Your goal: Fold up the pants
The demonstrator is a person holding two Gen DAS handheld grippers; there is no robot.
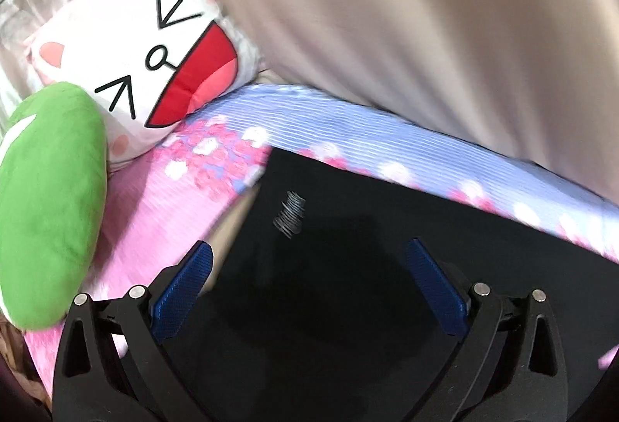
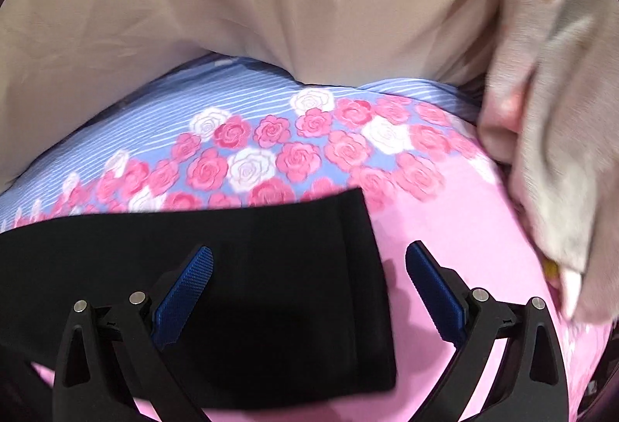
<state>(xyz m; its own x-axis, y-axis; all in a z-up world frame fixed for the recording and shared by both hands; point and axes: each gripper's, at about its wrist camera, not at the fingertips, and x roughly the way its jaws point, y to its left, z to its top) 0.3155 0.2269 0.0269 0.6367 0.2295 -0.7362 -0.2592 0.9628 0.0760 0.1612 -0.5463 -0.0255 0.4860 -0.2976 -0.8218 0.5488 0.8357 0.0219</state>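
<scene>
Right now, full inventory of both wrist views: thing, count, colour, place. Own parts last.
pants: 1, black, flat on the bedsheet, below both grippers; small white print near one edge in the left wrist view
bedsheet: 1, pink and blue-striped with pink and white roses, under the pants
beige fabric: 1, beige, along the far edge of the bedsheet
cat-face cushion: 1, white and pink with red mouth, far left
green plush: 1, green, left, in front of the cushion
pale floral blanket: 1, grey-cream, right edge
left hand-held gripper: 1, black with blue pads, open above the pants
right hand-held gripper: 1, same colours, open, straddling the pants' right edge
</scene>
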